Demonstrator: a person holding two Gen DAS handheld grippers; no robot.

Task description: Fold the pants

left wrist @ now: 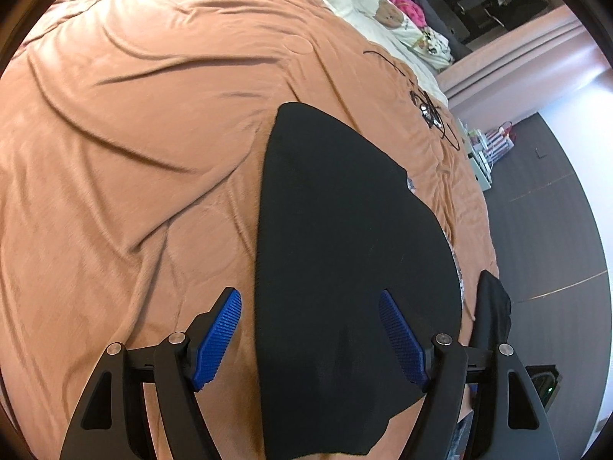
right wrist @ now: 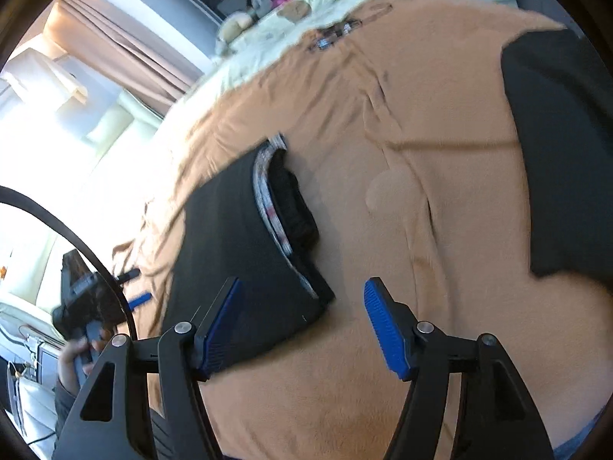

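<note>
Black pants (left wrist: 345,249) lie flat on a tan blanket (left wrist: 134,134) spread over a bed. My left gripper (left wrist: 310,318) hovers over their near end, open, its blue pads (left wrist: 220,339) wide apart and not pressing the cloth. In the right wrist view the pants (right wrist: 230,260) show a grey patterned waistband (right wrist: 264,195) at the open top. My right gripper (right wrist: 302,306) stands open above the waist corner, gripping nothing. More black cloth (right wrist: 563,153) lies at the right edge; I cannot tell whether it belongs to the pants.
Pillows and soft toys (left wrist: 390,11) sit at the bed's head, with a tangled black cord (left wrist: 429,111) on the blanket near them. Dark floor (left wrist: 548,230) runs along the bed's right side. A hand (right wrist: 76,360) holds the other gripper at the left.
</note>
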